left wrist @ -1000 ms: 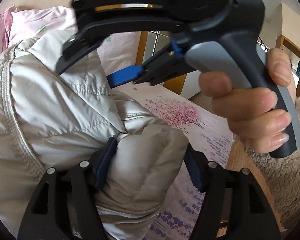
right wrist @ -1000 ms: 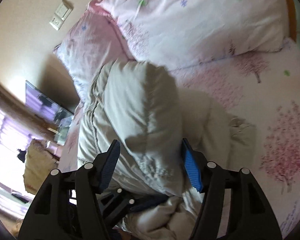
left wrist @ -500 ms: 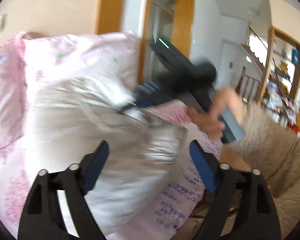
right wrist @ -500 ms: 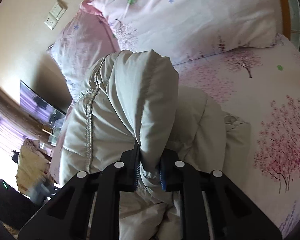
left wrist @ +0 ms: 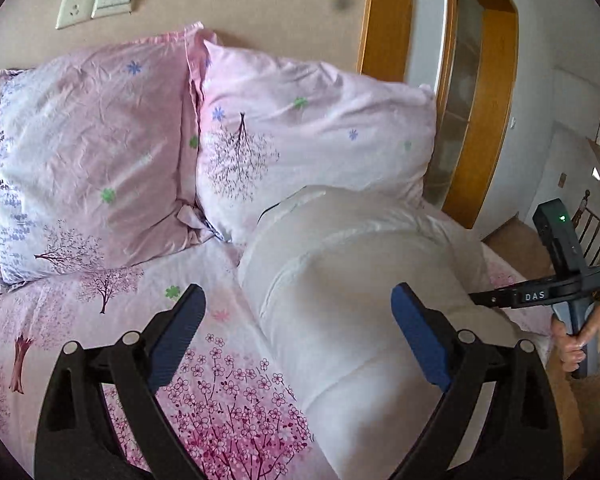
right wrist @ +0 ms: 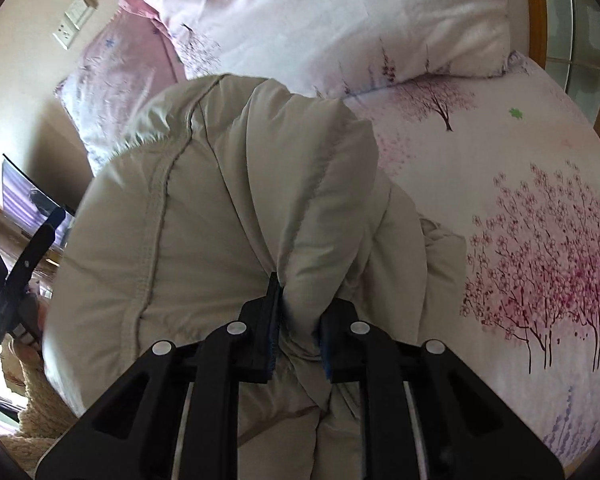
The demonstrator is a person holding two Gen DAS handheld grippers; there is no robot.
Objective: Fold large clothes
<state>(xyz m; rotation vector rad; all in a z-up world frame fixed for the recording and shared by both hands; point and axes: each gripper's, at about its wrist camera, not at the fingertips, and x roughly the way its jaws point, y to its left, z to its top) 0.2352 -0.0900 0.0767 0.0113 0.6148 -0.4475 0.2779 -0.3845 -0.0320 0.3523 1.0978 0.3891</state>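
Garment: a pale quilted jacket (right wrist: 204,248) lay bunched in a thick roll on the bed (left wrist: 100,304), its far end just in front of the right-hand pillow (left wrist: 308,132).
Right tongs: the right tongs (right wrist: 298,336) were drawn narrow and pinched a puffy fold of the jacket, seemingly a sleeve or hem edge, which rose away from the pads as a rounded lobe.
Left tongs: the left tongs (left wrist: 296,332) stood wide with nothing between the blue pads (left wrist: 418,340); the jacket showed through the gap but touched neither pad, so far as the view allowed.
Long axis: in the left wrist view the roll ran from the near right corner of the bed toward the pillows, roughly in line with the left tongs' reach and offset to their right.
Nearer tool: the right tongs were already on the cloth; the left tongs hovered apart from it, over the blossom-printed sheet (left wrist: 228,408).
Step in hand (judged): one edge was held while the free tool was placed for a second grip.
Next move (judged): the left tongs would need to shift right and forward onto the roll.
Risk (judged): slippery padded fabric could spring out of a shallow pinch.
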